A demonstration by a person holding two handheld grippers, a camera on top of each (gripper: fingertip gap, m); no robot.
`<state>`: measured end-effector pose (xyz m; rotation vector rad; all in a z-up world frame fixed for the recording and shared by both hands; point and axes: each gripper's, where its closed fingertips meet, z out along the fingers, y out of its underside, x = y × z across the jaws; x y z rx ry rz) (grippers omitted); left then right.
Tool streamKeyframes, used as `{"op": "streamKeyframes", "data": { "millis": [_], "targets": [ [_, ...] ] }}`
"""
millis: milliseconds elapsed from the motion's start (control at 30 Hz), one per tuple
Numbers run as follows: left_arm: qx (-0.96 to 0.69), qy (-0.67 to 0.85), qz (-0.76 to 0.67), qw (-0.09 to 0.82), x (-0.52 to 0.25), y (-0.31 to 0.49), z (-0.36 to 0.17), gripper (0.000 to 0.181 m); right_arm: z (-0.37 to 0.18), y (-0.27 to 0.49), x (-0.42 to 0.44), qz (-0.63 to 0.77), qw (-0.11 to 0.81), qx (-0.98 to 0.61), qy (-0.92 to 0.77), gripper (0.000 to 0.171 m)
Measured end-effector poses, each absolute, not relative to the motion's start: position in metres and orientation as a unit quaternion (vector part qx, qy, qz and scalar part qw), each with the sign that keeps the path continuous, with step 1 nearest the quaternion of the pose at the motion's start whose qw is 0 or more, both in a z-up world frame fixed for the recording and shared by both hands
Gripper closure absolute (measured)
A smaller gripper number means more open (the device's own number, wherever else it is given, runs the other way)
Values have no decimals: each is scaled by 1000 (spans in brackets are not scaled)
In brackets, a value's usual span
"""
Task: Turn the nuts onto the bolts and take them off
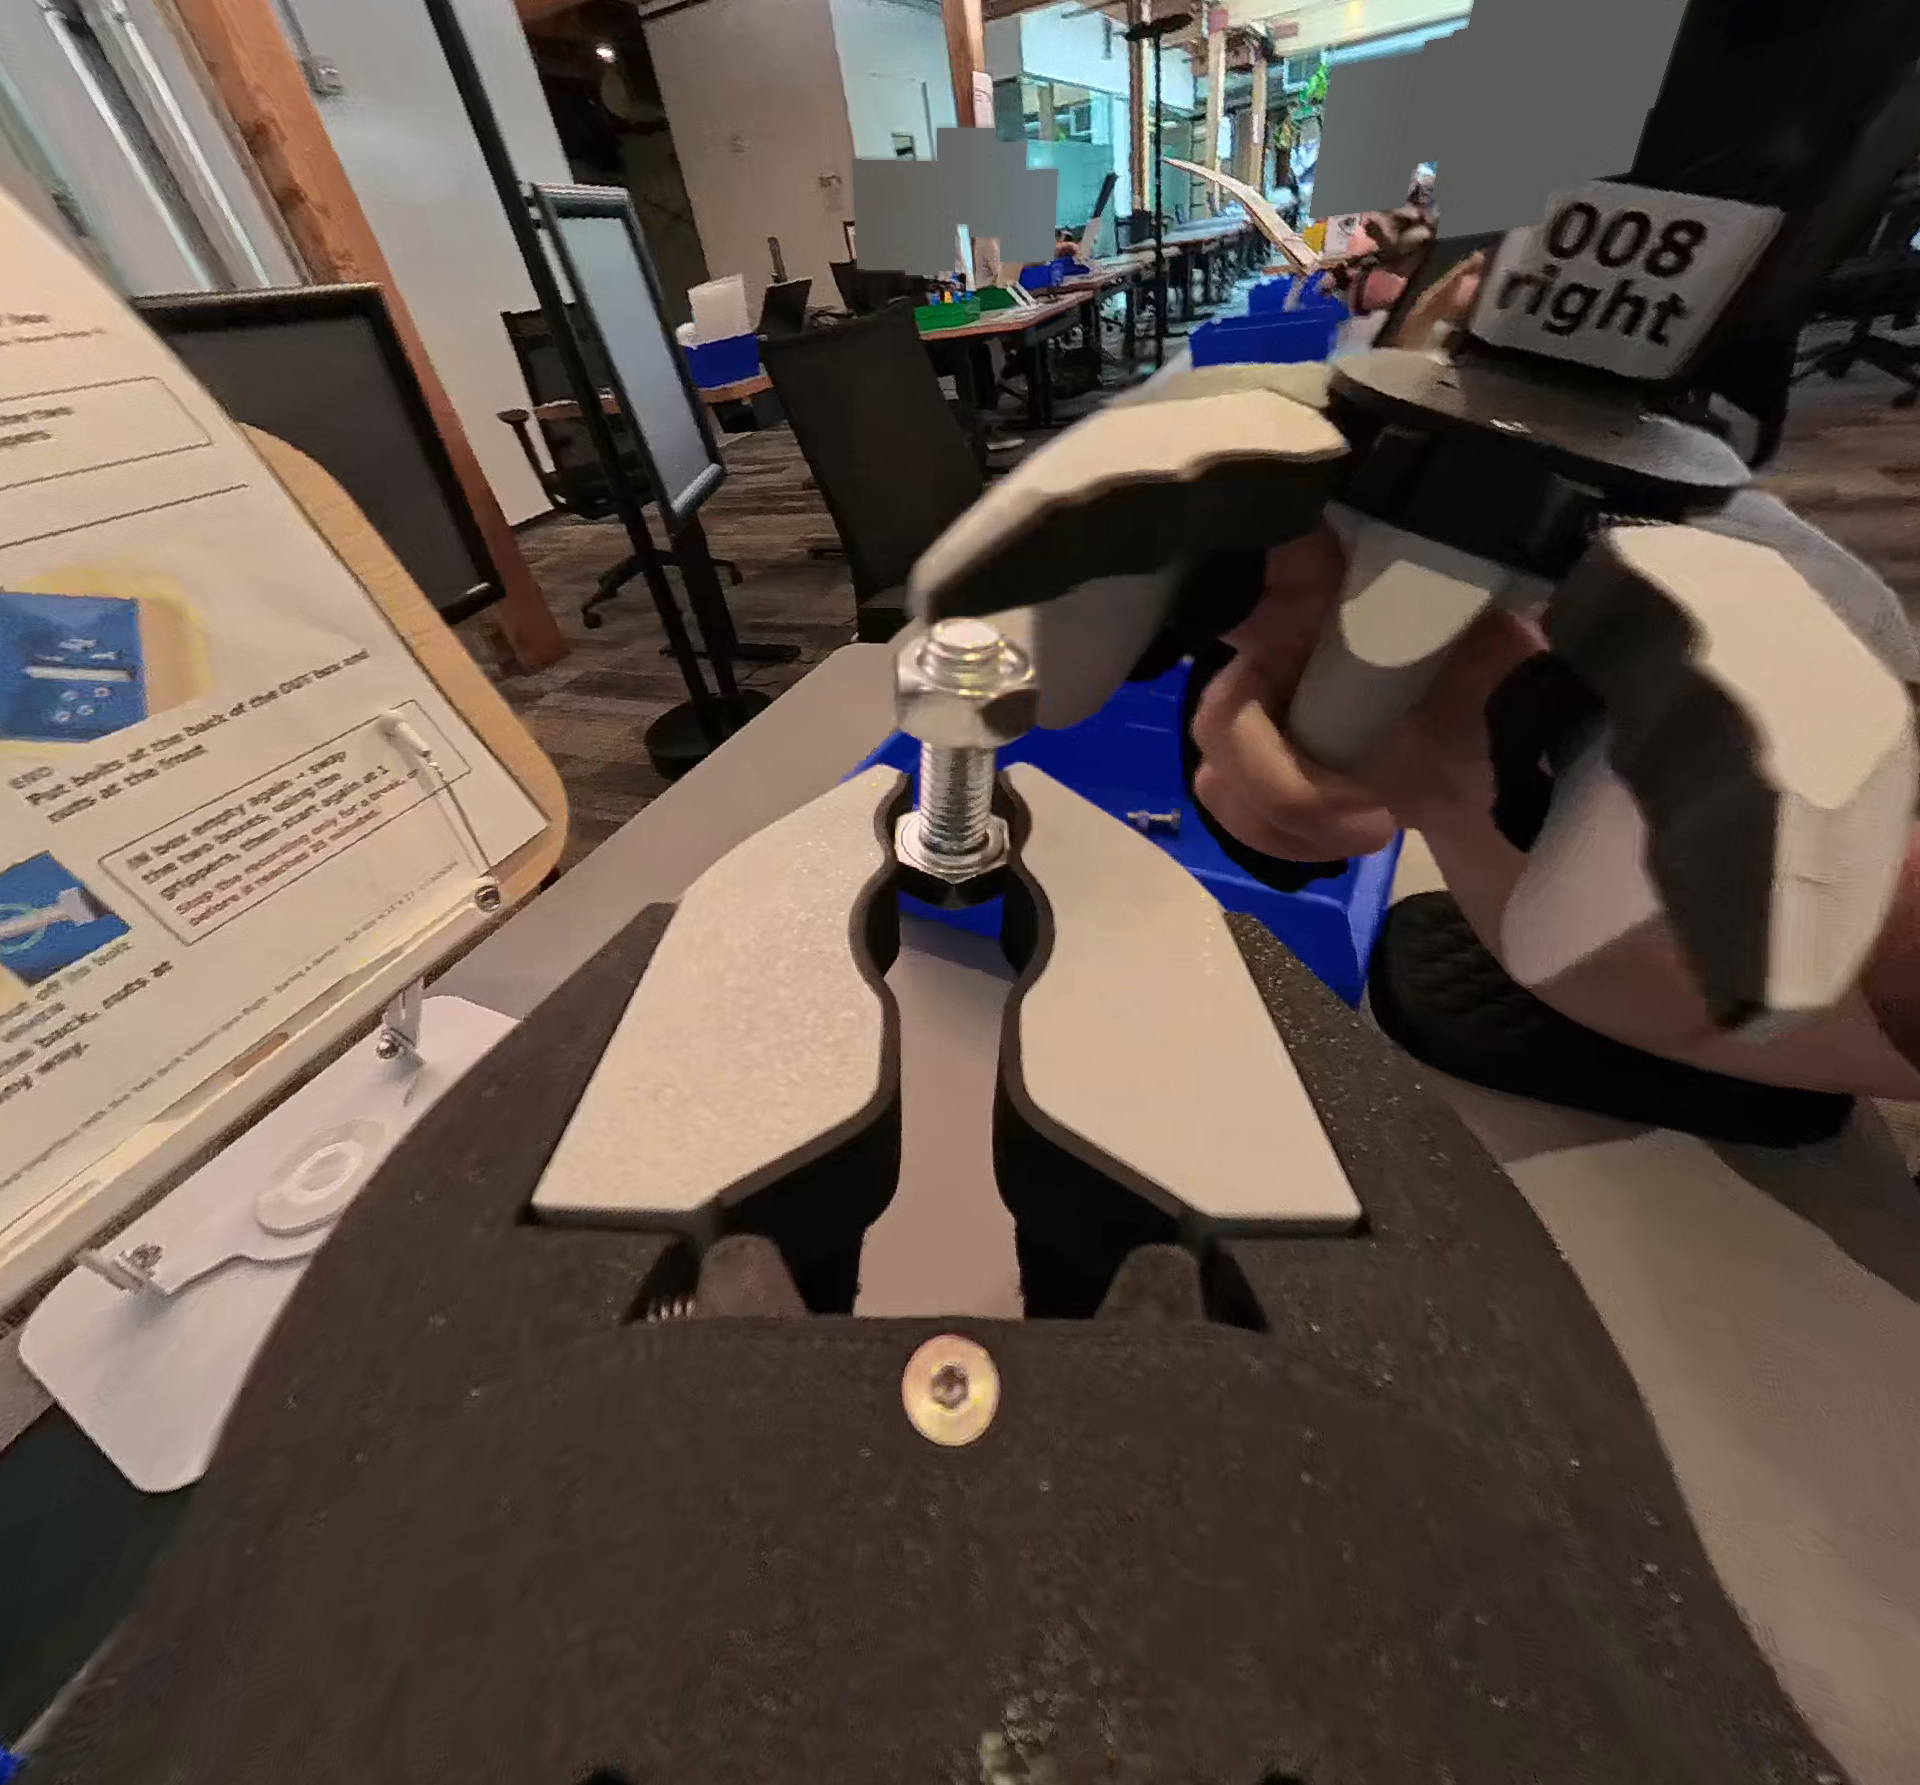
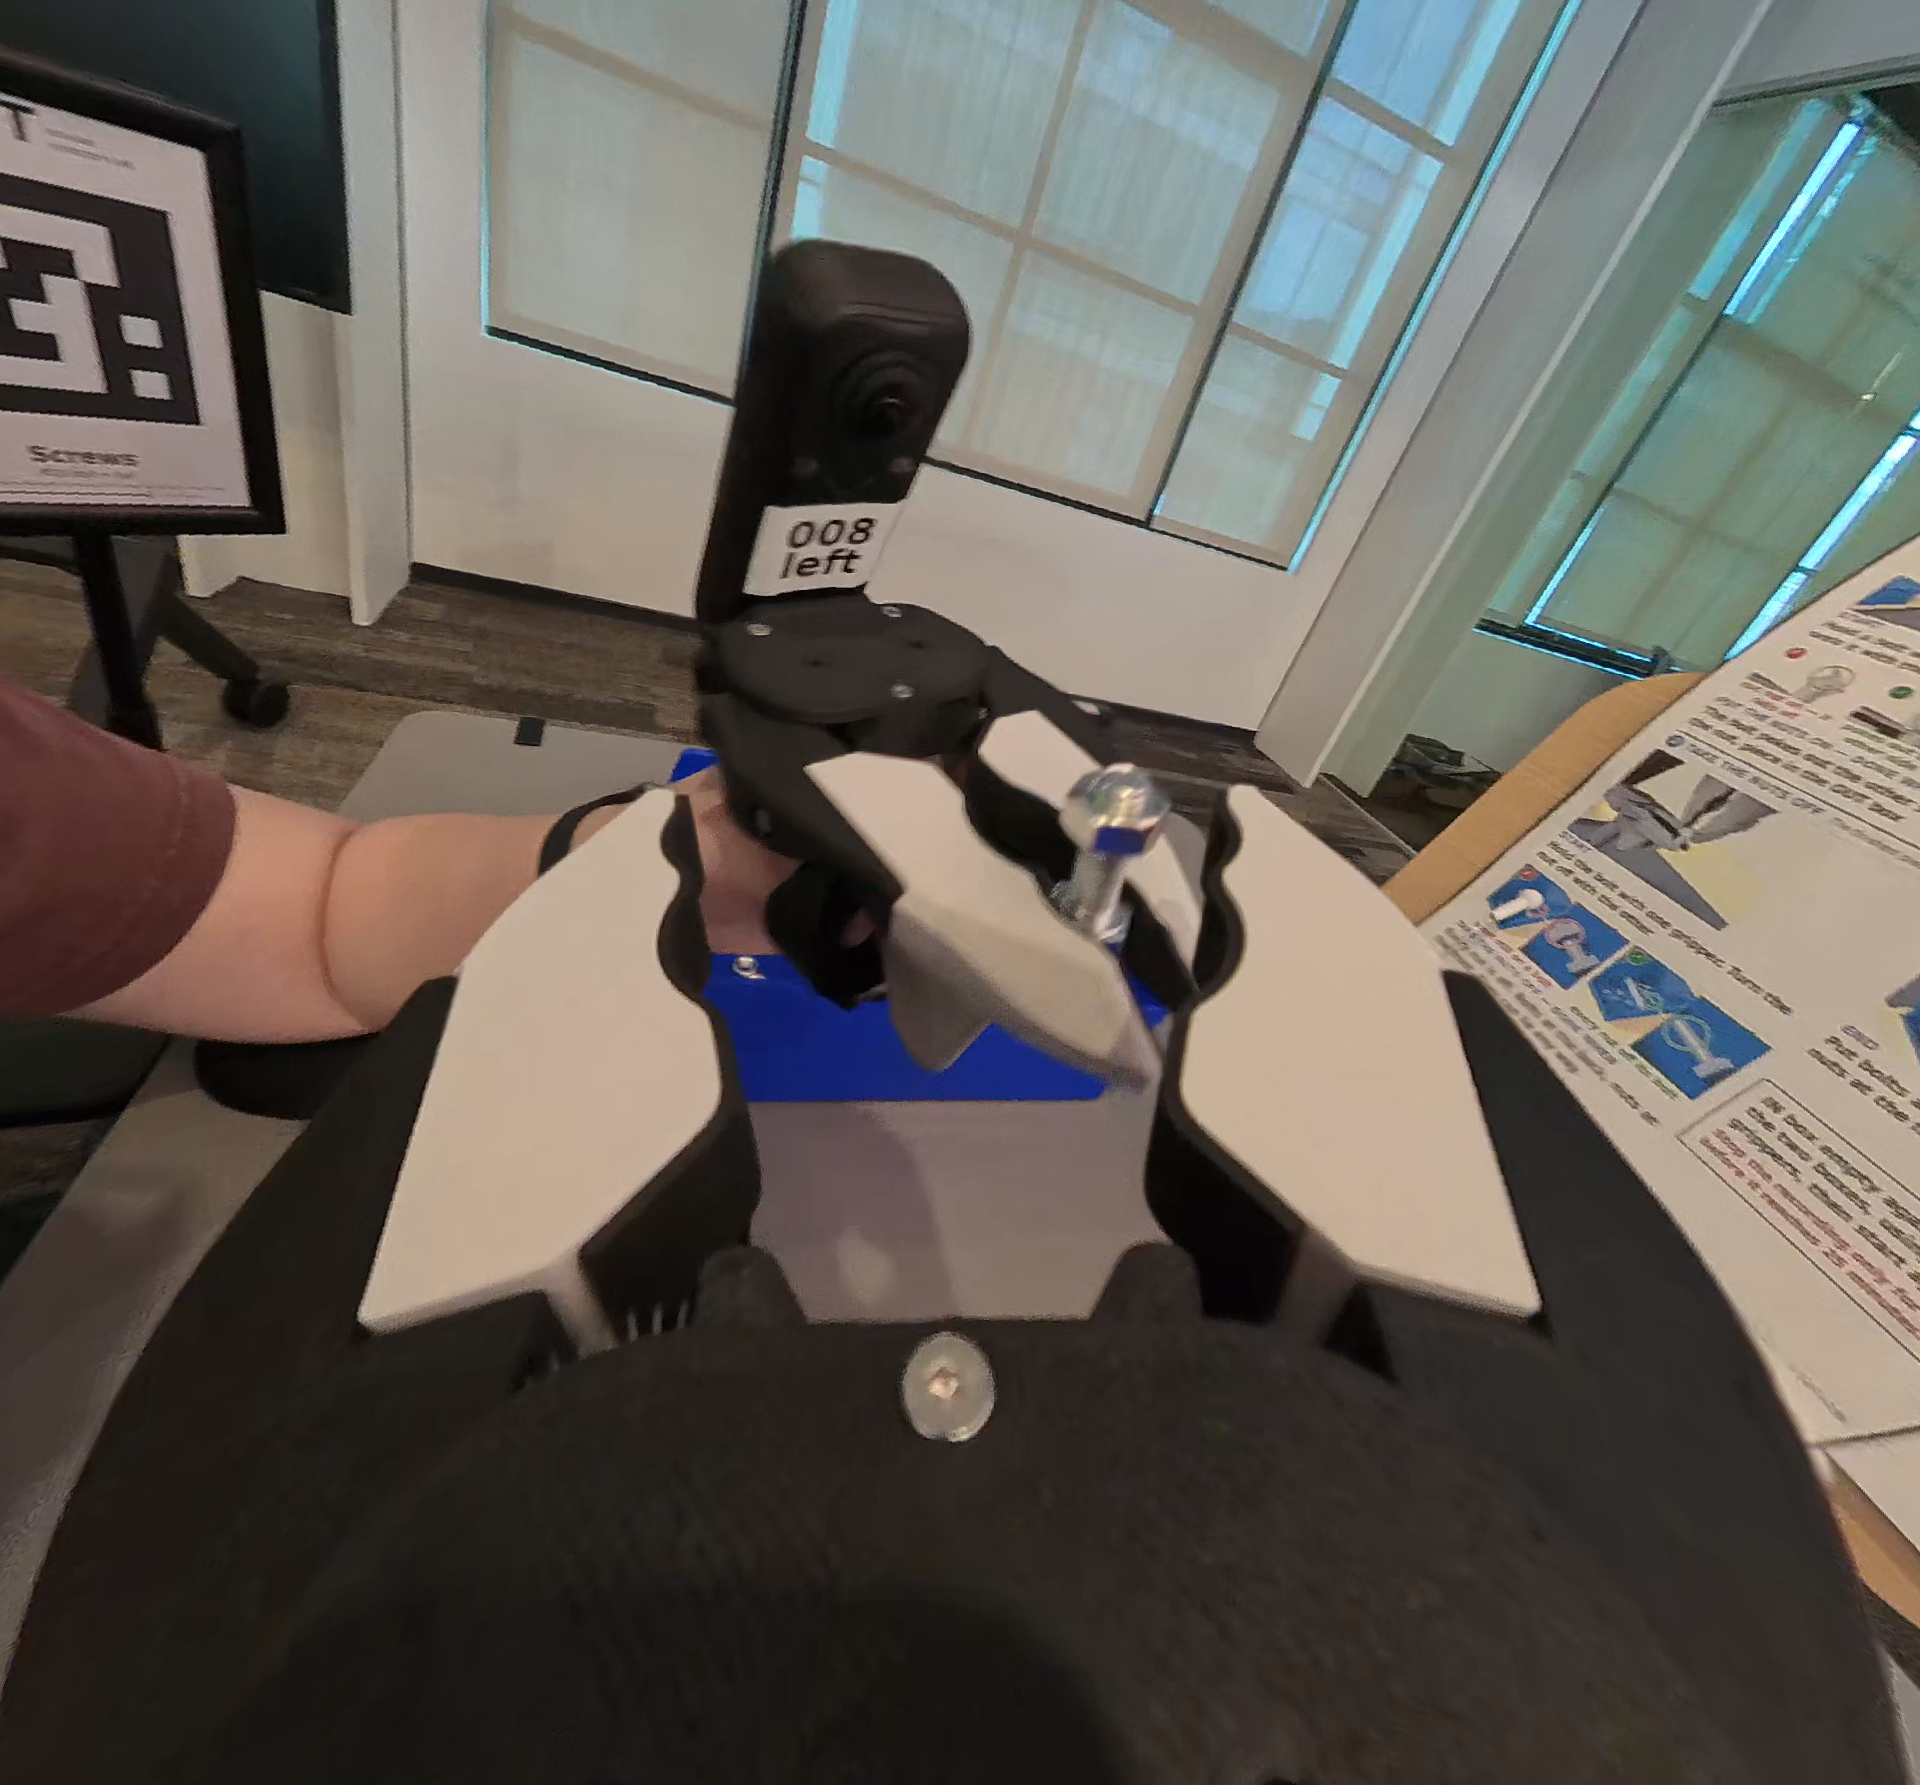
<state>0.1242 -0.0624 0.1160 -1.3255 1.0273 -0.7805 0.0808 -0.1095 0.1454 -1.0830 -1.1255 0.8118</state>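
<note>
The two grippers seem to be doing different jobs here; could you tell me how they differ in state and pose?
The left gripper is shut on the bolt, held upright by its head end; the right gripper is open and holds nothing. The left grips low on the bolt; the right's finger reaches over the nut near the top. Both have grey-white fingers.

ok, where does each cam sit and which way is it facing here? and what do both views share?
Left wrist view: on the left gripper, looking along its fingers, which are shut on the bolt; the nut sits near the bolt's top, the right gripper and hand beyond.
Right wrist view: on the right gripper, jaws open, facing the left gripper, a window behind; a forearm shows.
Shared: bolt, nut, blue bin, instruction sheet.
</note>
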Motion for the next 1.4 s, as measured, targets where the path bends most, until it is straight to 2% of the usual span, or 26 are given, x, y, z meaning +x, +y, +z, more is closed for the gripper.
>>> {"op": "streamKeyframes", "data": {
  "millis": [233,300,333,467,567,700,933,967,1000,1267,1400],
  "targets": [
    [-567,481,-300,598,139,-71,104,167,133,-112,74,337,619,-482,-520,77],
    [-578,454,-307,604,129,-62,109,167,133,-109,79,311,625,-484,-528,81],
    [-583,439,-317,606,123,-58,113,167,134,-112,81,316,621,-480,-533,91],
    [-589,417,-362,590,111,-53,121,167,145,-114,89,363,615,-481,-509,109],
    [-582,437,-364,582,116,-62,120,167,147,-98,96,373,623,-499,-474,116],
    [-580,459,-356,572,125,-68,113,167,150,-98,96,422,611,-489,-458,116],
    [-582,469,-350,565,130,-70,107,167,141,-104,86,397,605,-488,-488,103],
    [-586,459,-343,573,127,-65,108,167,141,-104,88,388,606,-491,-492,110],
    [-592,447,-337,580,122,-60,110,167,142,-109,90,391,599,-486,-502,128],
    [-585,448,-362,571,120,-64,115,167,145,-99,95,412,595,-500,-476,118],
    [-575,468,-373,558,128,-75,112,167,139,-85,98,412,595,-512,-463,128]
  ]
}}
